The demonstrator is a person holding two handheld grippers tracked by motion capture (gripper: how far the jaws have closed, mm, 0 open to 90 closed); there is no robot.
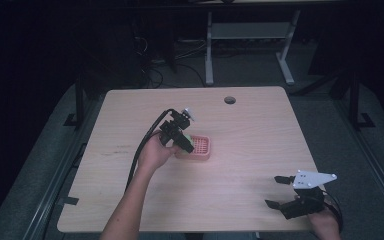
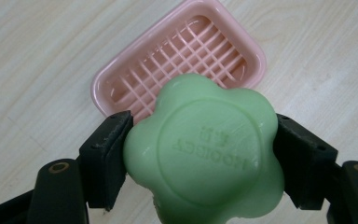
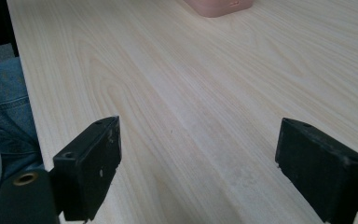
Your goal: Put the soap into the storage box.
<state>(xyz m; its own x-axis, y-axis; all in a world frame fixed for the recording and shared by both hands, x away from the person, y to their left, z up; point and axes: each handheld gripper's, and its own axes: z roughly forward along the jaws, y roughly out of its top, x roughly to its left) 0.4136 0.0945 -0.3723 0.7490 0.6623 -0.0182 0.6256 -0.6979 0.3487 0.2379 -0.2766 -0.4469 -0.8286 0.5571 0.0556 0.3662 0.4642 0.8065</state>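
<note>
green flower-shaped soap bar point(image 2: 205, 154) w/ embossed lettering, clamped btwn left gripper point(image 2: 200, 156) jaws above pink slatted soap dish point(image 2: 107, 84); right gripper point(image 3: 198, 163) jaws open

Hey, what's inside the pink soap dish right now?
The pink soap dish shows a bare ribbed grid. Its near part is hidden behind the green soap, held above it in the left claw.

Looks like a lab or test room, dim and bare. Plain wooden desk point(image 1: 250, 150) with a cable hole point(image 1: 229, 100) near its far edge. Grey carpet point(image 1: 250, 70) beyond, loose cables point(image 1: 152, 70) trailing past the far left corner, white metal frame point(image 1: 247, 35) of another desk behind.
</note>
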